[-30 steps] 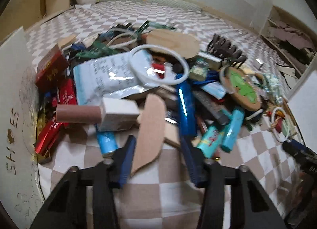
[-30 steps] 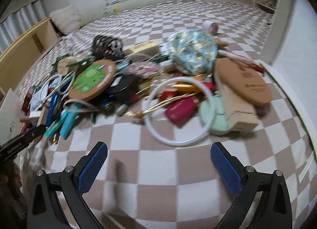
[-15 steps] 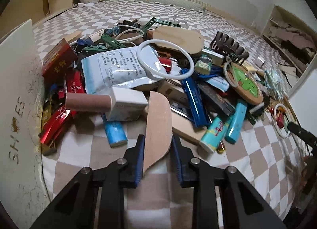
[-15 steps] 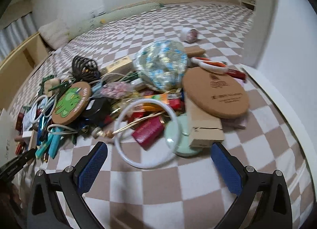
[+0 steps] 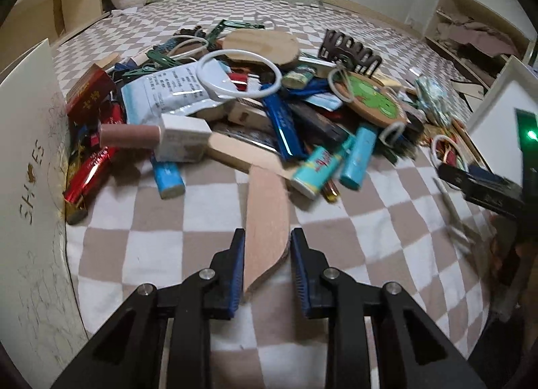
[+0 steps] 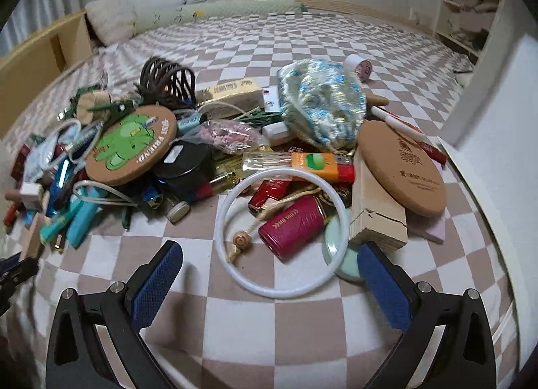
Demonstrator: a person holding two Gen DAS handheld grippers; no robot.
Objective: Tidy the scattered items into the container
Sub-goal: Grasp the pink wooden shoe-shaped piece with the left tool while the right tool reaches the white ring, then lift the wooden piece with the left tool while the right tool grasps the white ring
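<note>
My left gripper (image 5: 265,254) is shut on a flat curved wooden piece (image 5: 265,214) and holds it just in front of a pile of small items (image 5: 255,100) on the checkered bed cover. A white box wall marked SHOES (image 5: 30,160) stands at the left. My right gripper (image 6: 269,271) is open and empty, over a white ring (image 6: 280,231) and a dark red lighter (image 6: 292,224). A second white container wall (image 6: 497,126) rises at the right.
The pile holds a green-frog cork coaster (image 6: 131,143), a plain cork coaster (image 6: 400,167), a blue-patterned pouch (image 6: 322,103), a wooden block (image 6: 373,214), teal tubes (image 5: 356,157) and a dark hair claw (image 5: 349,52). Wooden bed rails (image 5: 50,19) stand behind.
My left gripper closed on the wooden piece and drew it back out of the pile. My right gripper moved closer to the white ring, still open.
</note>
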